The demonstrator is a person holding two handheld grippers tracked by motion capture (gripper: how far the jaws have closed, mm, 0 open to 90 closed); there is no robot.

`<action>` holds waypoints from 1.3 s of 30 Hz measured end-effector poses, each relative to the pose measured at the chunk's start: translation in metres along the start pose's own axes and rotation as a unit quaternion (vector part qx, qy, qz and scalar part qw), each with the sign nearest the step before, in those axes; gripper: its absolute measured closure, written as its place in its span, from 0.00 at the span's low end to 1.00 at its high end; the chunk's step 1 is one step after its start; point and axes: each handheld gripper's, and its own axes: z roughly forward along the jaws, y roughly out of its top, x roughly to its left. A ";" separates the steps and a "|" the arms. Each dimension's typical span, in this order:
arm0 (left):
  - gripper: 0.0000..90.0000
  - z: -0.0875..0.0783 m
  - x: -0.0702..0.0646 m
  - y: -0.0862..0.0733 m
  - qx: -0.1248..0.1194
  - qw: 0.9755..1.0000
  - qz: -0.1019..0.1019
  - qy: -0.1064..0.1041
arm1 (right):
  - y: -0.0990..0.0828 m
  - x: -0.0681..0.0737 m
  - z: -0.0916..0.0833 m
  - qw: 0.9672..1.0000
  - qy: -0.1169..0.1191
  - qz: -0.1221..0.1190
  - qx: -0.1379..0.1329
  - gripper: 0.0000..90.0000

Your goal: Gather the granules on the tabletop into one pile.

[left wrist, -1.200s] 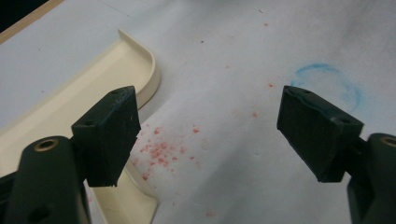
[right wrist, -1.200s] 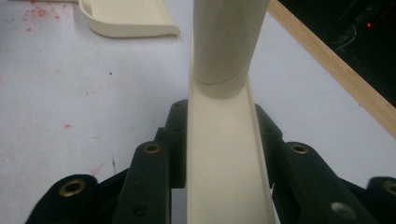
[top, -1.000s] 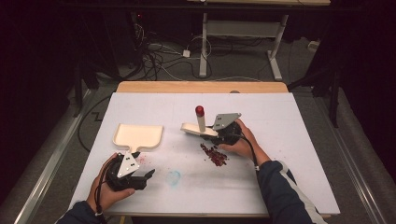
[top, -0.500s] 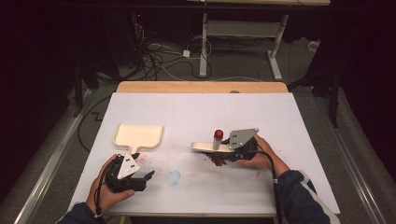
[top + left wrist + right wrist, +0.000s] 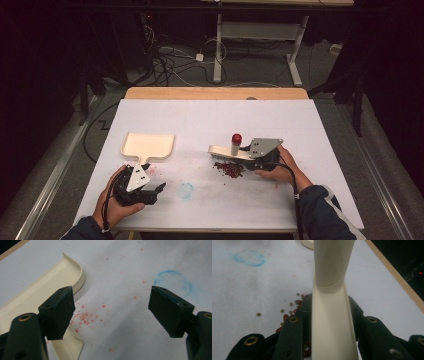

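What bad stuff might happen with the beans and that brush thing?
1. The brush, clamped in the right gripper, sits right over the pile of red beans. A hard sweep might scatter them across the white table.
2. The dustpan lies well away from the pile, and the left gripper is open and not holding it, so beans swept that way may miss it or push it along.

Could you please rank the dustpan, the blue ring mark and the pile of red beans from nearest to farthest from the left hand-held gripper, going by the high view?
From the left hand-held gripper:
1. Blue ring mark, just to its right on the table.
2. Dustpan, up and slightly left; its handle reaches back toward the hand.
3. Pile of red beans, farther right, under the brush held by the right hand-held gripper.
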 end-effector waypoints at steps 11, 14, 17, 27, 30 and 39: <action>0.23 -0.003 0.000 0.001 -0.004 1.000 -0.003 0.000 | 0.028 0.023 -0.027 0.997 0.027 0.057 -0.037 0.75; 0.23 -0.005 0.001 0.000 -0.007 1.000 -0.001 0.003 | 0.034 0.033 -0.029 0.997 0.041 0.059 -0.033 0.75; 0.23 -0.006 0.002 0.000 -0.009 1.000 -0.002 0.005 | 0.040 0.050 -0.030 0.994 0.080 0.062 -0.028 0.75; 0.23 -0.006 0.001 0.000 -0.009 1.000 -0.001 0.003 | 0.034 0.064 -0.010 0.990 0.119 0.072 0.021 0.75; 0.23 -0.005 0.001 0.000 -0.009 1.000 -0.001 0.002 | 0.029 0.061 -0.005 0.989 0.120 0.083 0.022 0.75; 0.23 -0.004 0.000 0.001 -0.009 1.000 0.001 0.001 | 0.023 0.036 -0.008 0.992 0.071 0.104 0.015 0.75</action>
